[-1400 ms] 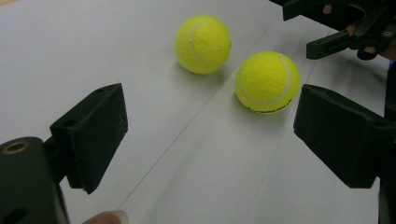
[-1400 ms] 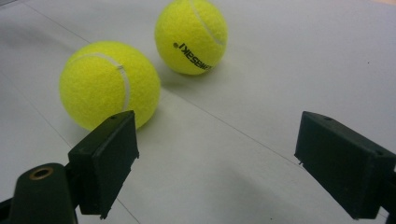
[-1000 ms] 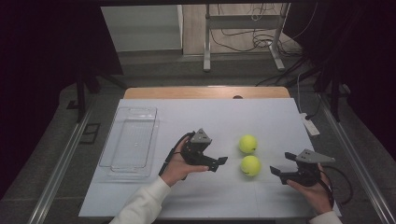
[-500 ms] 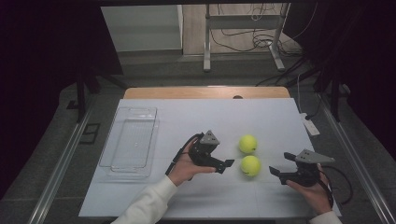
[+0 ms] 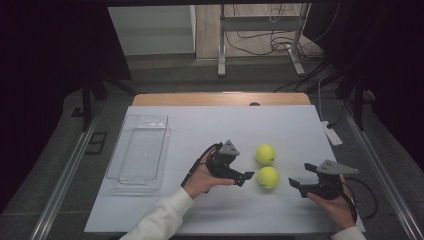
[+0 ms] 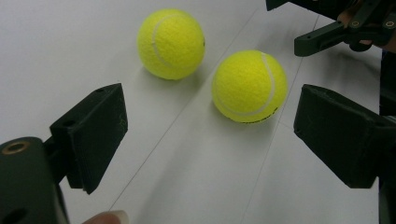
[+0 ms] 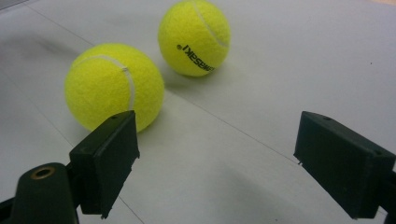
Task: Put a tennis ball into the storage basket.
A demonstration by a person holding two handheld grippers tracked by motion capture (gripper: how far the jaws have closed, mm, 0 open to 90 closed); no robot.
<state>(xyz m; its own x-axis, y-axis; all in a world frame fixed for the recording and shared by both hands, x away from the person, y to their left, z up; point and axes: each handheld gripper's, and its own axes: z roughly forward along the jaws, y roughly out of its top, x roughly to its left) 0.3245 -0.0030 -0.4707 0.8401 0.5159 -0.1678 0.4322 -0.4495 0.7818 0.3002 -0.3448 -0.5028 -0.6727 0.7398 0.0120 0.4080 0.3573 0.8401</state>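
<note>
Ball nearer to us (image 5: 268, 177) is the landmark: a bright yellow felt tennis ball with a white seam, resting on the white table (image 5: 165, 210). The second ball (image 5: 265, 154) sits just behind it, not touching, and carries dark print in the right gripper view. Compared with one second ago, our left gripper (image 5: 245, 176) has moved toward the near ball and now stands just to its left, jaws spread wide and empty. We judge a grasp is being prepared. Our right gripper (image 5: 296, 183) waits at the ball's right, also spread and empty, unchanged. A clear tray (image 5: 140, 150) lies well apart, far left of the ball.
</note>
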